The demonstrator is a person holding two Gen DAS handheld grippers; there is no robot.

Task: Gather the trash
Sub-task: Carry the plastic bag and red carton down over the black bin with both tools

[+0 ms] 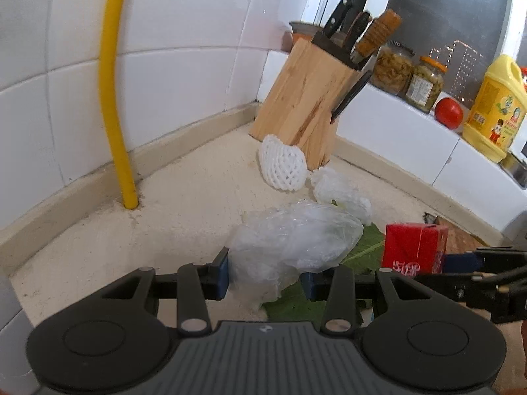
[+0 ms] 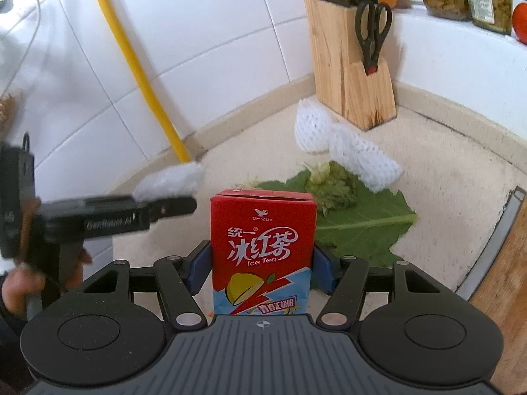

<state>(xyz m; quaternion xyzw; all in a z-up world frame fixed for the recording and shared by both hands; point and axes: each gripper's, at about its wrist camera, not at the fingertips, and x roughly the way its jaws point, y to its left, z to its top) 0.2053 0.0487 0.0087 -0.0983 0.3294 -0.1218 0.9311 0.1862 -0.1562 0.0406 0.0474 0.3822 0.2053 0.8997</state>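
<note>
A: Left wrist view: left tool [image 1: 266, 275] clenched on crumpled plastic wrap [image 1: 290, 240], over the desk [image 1: 164, 217] near its back corner.
B: Right tool [image 2: 262, 268] gripping upright red tea carton [image 2: 262, 250], above green leaf [image 2: 362, 227].

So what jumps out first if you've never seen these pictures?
The red ice tea carton, upright between the right gripper's blue pads, fills the middle of the right view. In the left view the left gripper pinches crumpled clear plastic above a green leaf. Behind stands a wooden knife block beside a yellow pipe.
</note>
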